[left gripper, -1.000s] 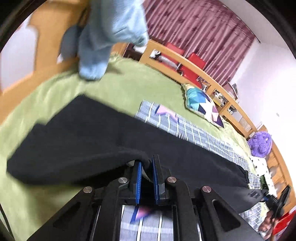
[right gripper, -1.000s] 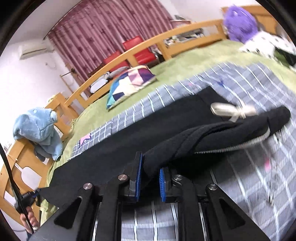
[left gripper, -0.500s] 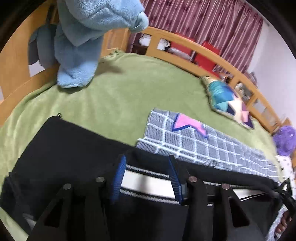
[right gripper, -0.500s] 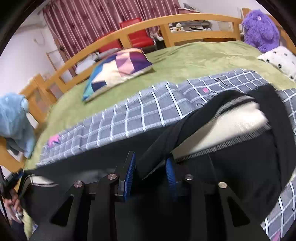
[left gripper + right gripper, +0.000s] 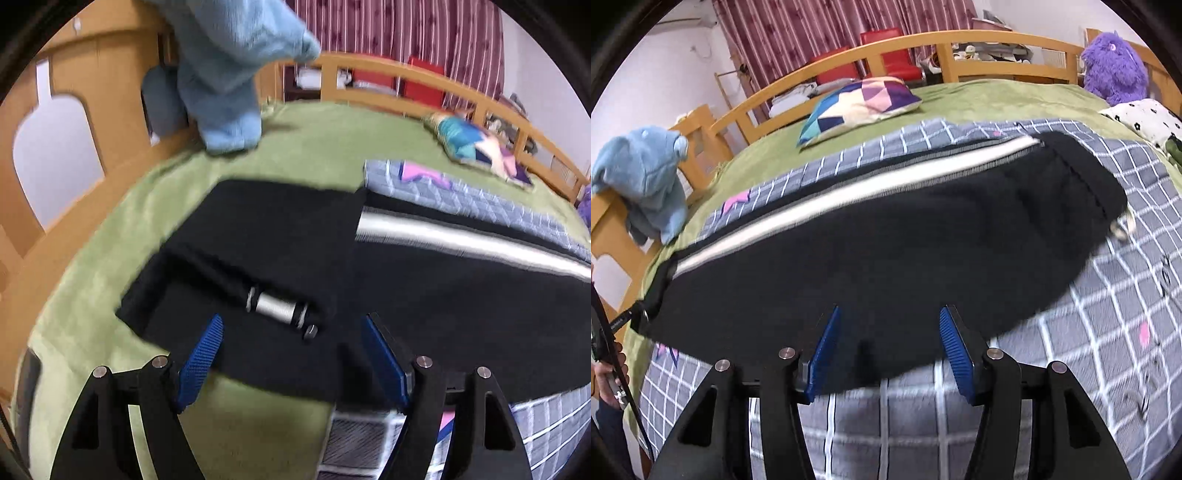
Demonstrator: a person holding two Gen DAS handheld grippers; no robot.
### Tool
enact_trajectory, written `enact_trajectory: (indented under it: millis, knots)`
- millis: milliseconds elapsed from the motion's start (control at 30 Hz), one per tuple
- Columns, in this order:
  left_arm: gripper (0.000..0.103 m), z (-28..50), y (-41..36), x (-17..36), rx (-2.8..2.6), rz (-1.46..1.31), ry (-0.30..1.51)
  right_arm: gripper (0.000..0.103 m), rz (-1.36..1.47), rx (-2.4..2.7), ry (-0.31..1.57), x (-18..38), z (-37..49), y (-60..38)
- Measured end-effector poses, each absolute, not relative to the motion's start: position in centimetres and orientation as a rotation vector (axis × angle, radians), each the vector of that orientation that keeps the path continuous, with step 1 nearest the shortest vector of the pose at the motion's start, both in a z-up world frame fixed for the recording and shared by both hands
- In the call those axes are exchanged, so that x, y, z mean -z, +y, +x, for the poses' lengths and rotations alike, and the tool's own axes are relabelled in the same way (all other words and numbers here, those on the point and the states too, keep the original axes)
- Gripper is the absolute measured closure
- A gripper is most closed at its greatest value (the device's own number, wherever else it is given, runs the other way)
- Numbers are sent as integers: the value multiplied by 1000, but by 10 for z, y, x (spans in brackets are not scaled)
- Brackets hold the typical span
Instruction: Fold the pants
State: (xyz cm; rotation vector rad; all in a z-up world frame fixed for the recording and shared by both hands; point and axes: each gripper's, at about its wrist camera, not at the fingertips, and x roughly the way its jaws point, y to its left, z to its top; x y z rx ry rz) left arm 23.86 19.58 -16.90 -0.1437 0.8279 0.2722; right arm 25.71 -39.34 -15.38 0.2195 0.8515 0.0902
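Note:
Black pants (image 5: 886,251) with a white side stripe (image 5: 871,184) lie folded lengthwise on the bed, one leg over the other. In the left wrist view the pants (image 5: 424,295) show their leg ends, with a short piece of white stripe (image 5: 275,306) on the lower layer. My left gripper (image 5: 291,350) is open and empty, just above the near edge of the leg ends. My right gripper (image 5: 886,339) is open and empty, over the near edge of the pants around mid-length.
The pants rest on a grey checked blanket (image 5: 1108,295) over a green bedspread (image 5: 110,258). A blue plush elephant (image 5: 642,177), a patterned pillow (image 5: 857,107), a purple plush toy (image 5: 1115,70) and the wooden bed rail (image 5: 923,44) stand around.
Both grippers have let go of the pants and opened wide. The lifted leg now lies flat over the other one. Both grippers have drawn back toward the near edge.

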Motion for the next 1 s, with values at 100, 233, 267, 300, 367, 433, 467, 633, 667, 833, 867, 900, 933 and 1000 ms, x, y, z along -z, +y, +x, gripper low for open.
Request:
enact_trajectory:
  millis: [100,233,267,300,367,433,467,633,667,833,867,900,933,1000]
  knots:
    - [27,253,203,185,-232,-213,868,48,222,-90,879,165,249,-385]
    - [65,286,209,193,-277,-200,875,48,211,-73,905,176,243,-381]
    - [78,297,212,186,-288,-172,868,48,204,-64,908,178,242,-380]
    - [78,305,219,177,-297,-186,843,48,198,-57,911,179,241,-380]
    - [76,319,250,145,-361,-288,730,48,185,-42,916,179,240,-380]
    - [60,328,272,126,-400,-392,688,48,163,-30,912,176,239,-379]
    - [42,335,284,115,-416,-453,694,48,151,-23,909,174,238,-379]
    - [38,333,269,90,-400,-348,685,48,134,-12,905,166,221,-383]
    - [36,329,261,91,-394,-327,688,48,134,-3,900,164,216,-386]
    - [35,288,209,117,-263,-240,784,47,172,29,870,157,197,-412]
    - [35,274,197,129,-227,-237,819,45,184,41,864,157,195,-421]
    - [35,265,192,136,-203,-247,838,42,199,59,854,158,195,-431]
    - [35,249,184,147,-156,-283,856,42,210,76,843,160,198,-439]
    - [35,228,176,161,-90,-354,869,41,263,101,823,164,205,-458]
